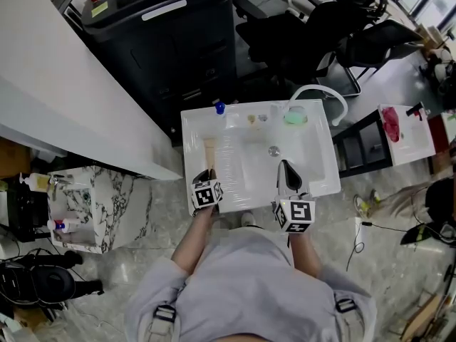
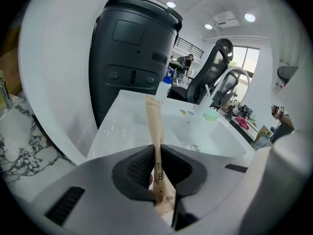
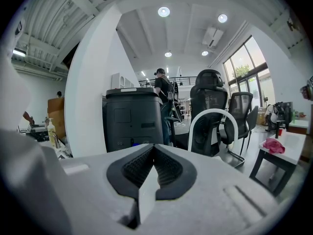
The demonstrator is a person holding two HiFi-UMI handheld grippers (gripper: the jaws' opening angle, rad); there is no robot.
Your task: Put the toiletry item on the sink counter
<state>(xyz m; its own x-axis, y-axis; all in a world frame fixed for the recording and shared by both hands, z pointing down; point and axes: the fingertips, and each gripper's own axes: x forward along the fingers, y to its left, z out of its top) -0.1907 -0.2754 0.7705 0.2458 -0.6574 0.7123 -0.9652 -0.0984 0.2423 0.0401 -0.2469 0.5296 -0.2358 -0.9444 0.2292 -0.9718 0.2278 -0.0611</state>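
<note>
A long tan toiletry tube (image 1: 209, 152) is clamped in my left gripper (image 1: 206, 174), which is shut on its near end. The tube points away from me over the left side of the white sink counter (image 1: 196, 130). In the left gripper view the tube (image 2: 155, 131) rises from between the jaws of the left gripper (image 2: 157, 156), above the counter (image 2: 120, 129). My right gripper (image 1: 286, 168) hovers over the basin's front right with its jaws shut and nothing between them. In its own view the right gripper (image 3: 154, 153) faces the room behind the sink.
At the back of the counter stand a blue-capped bottle (image 1: 220, 110), a green cup (image 1: 296, 115) and a white arched faucet (image 1: 324, 95). The drain (image 1: 274, 150) lies mid-basin. A big black bin (image 1: 164, 34) stands behind, and a marble side table (image 1: 107, 205) to the left.
</note>
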